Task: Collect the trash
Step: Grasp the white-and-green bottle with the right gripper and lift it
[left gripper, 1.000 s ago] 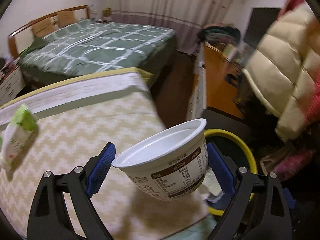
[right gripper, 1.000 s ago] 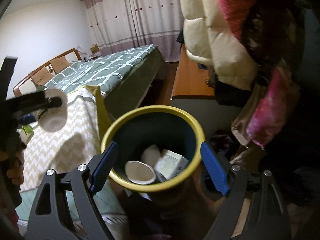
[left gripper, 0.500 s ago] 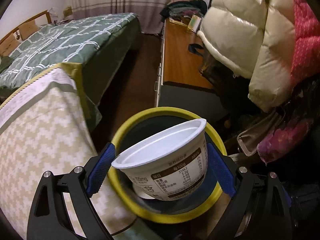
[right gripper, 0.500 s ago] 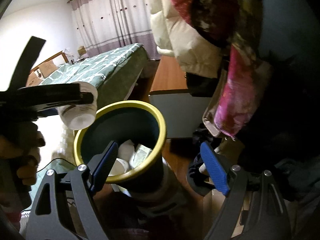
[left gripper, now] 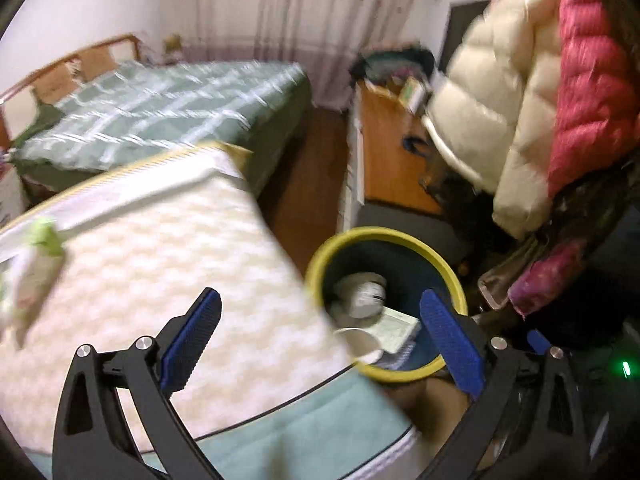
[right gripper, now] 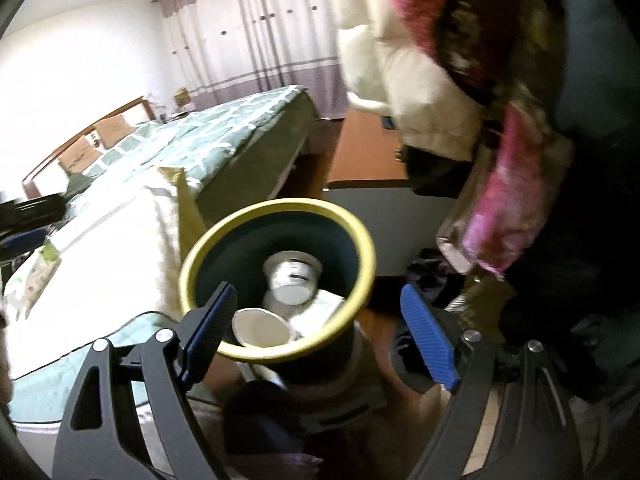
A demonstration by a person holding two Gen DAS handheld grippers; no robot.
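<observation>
Both the left gripper and right gripper had jaws spread, empty. The cup lay inside the bin; a wrapper remained on the mattress. Risk: motion blur suggested haste, so a jaw might clip the bin's rim and tip it.

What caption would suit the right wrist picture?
Open hand-held gripper above a yellow-rimmed bin holding a printed cup and other trash.

left gripper: black angular arms, blue ribbed pads, silver screws
right gripper: black frame, blue ribbed pads, silver screws
</observation>
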